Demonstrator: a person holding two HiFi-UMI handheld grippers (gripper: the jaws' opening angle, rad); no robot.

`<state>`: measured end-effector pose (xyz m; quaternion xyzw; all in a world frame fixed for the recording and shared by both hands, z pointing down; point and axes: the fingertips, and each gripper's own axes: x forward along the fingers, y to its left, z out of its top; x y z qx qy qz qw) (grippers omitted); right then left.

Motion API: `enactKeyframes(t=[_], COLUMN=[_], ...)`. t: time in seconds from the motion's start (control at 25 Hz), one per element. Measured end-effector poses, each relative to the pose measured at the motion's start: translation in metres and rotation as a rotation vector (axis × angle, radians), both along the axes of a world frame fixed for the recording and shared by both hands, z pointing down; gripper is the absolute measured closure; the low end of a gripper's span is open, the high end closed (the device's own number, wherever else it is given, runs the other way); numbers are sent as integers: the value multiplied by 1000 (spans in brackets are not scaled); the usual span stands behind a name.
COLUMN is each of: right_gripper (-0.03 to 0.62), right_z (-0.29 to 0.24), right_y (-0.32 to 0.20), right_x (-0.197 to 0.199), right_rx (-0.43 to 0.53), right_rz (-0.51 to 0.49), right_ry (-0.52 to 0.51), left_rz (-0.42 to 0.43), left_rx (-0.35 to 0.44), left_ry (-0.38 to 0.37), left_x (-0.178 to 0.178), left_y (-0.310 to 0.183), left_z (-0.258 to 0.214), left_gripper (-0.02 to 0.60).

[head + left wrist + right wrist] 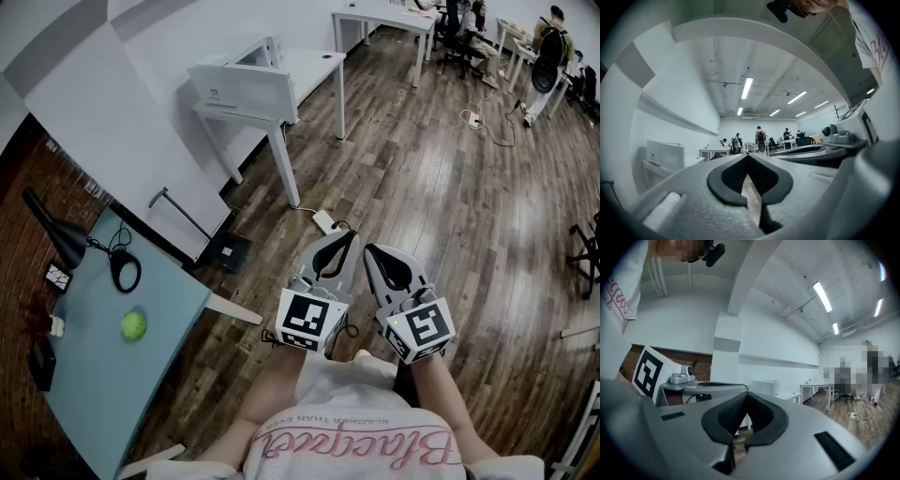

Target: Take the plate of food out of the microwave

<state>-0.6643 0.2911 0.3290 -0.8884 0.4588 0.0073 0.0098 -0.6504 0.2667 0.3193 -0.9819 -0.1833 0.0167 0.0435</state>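
Overhead, the left gripper (349, 239) and right gripper (372, 253) are held side by side over the wooden floor (450, 216). Left gripper view: jaws are seen clenched, empty. Right gripper view: likewise clenched, empty. The plate of food is shown nowhere.

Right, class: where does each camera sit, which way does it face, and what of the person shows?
Head view: on the head, facing steeply down at the wooden floor; shirt, left gripper and right gripper show.
Left gripper view: on the left gripper, facing level along its shut jaws, past the white partitioned desk; shirt top right.
Right gripper view: on the right gripper, facing level along its shut jaws; shirt top left.
Shared: all three show that desk.
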Motion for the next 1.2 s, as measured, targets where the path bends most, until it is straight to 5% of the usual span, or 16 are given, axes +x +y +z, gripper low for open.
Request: enactKeyframes(t=[0.64, 1.2], right_gripper=[583, 582], right_z=[-1, 0], right_y=[35, 14], right_x=[15, 109], right_rx=[65, 40], right_rz=[-62, 5], right_ry=[15, -11], left_rz=[-40, 44], left_rx=[15, -16], left_ry=[10, -25], left_x=[9, 112], left_y=[35, 7], left_z=[2, 0], left_gripper=[577, 575])
